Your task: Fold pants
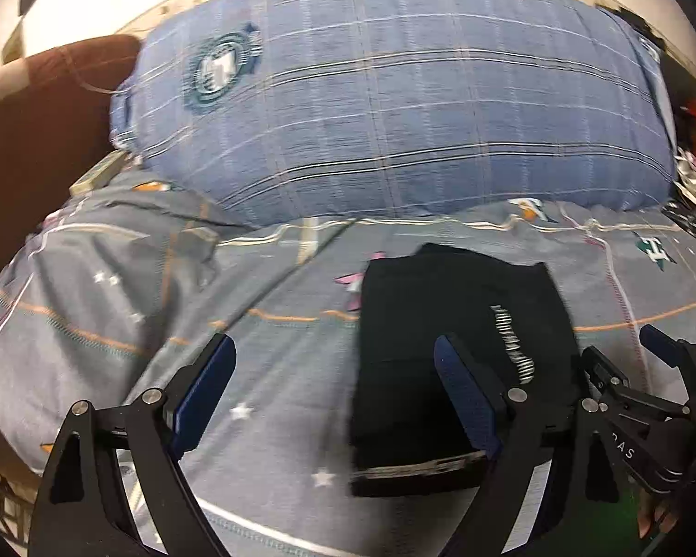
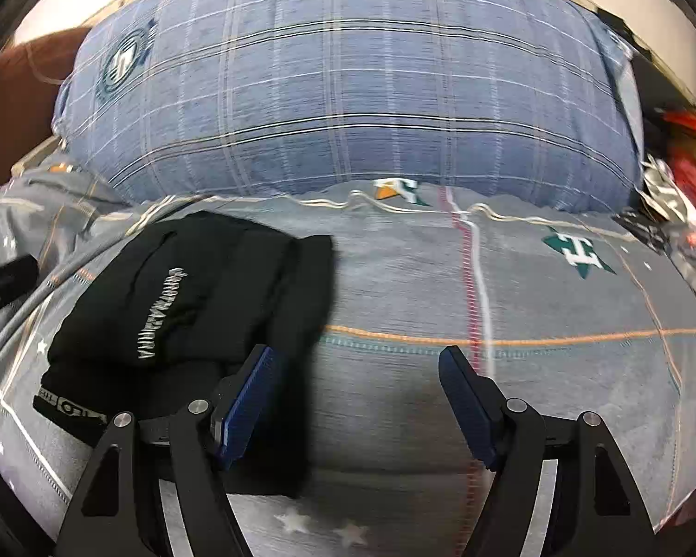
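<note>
Pants (image 1: 459, 352), black and folded into a compact bundle with pale lettering on top, lie on the grey patterned bed sheet (image 1: 273, 352), lower centre-right in the left wrist view and lower left in the right wrist view (image 2: 190, 320). Left claw (image 1: 334, 376) stands wide open and holds nothing; its right finger overlaps the bundle's left part in the picture. Right claw (image 2: 357, 390) is also spread open and empty, its left finger (image 2: 246, 404) in front of the pants' right edge. Behind them, across the upper frame, rests a blue plaid pillow (image 1: 394, 106)
</note>
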